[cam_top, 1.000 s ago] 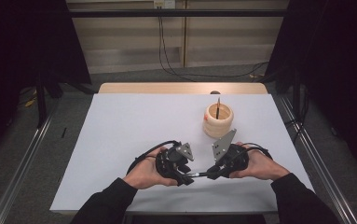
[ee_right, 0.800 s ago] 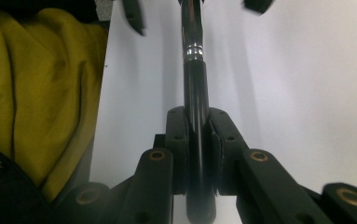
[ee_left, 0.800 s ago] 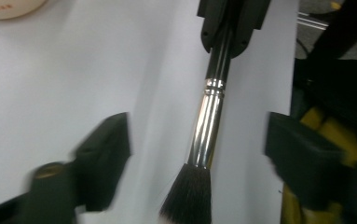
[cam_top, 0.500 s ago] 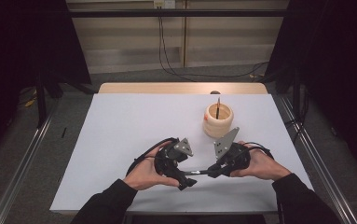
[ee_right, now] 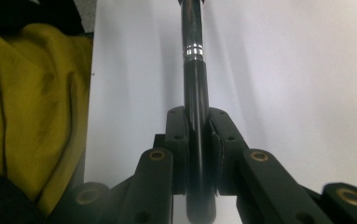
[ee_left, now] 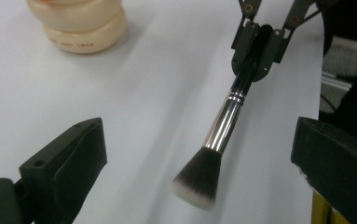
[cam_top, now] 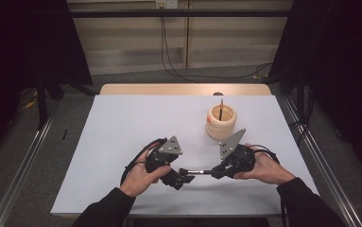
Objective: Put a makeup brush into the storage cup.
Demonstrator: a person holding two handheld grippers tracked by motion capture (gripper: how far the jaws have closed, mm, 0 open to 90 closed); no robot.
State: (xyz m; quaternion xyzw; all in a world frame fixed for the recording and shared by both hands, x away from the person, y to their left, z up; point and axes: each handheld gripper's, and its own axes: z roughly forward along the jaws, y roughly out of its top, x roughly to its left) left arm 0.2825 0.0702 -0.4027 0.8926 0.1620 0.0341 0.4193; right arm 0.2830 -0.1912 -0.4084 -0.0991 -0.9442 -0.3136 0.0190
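A makeup brush (cam_top: pixel 198 171) with a black handle, silver ferrule and dark bristles hangs level just above the white table (cam_top: pixel 136 123), near its front edge. My right gripper (cam_top: pixel 219 171) is shut on the handle (ee_right: pixel 195 84). My left gripper (cam_top: pixel 181 177) faces it from the left. Its jaws have just been opening and now stand wide, with the bristle head (ee_left: pixel 199 182) between them, touching neither. The right gripper (ee_left: pixel 255 51) grips the handle's far end in the left gripper view.
A round cream wooden holder (cam_top: pixel 221 122) stands behind the right hand with a thin dark stick (cam_top: pixel 221 108) upright in it. Metal rails (cam_top: pixel 320 156) run along both sides of the table. A yellow cloth (ee_right: pixel 31 107) hangs past the table's edge.
The left gripper's jaws have opened wide and let go of the brush head. The right gripper keeps its hold on the handle. Both hands have hardly moved.
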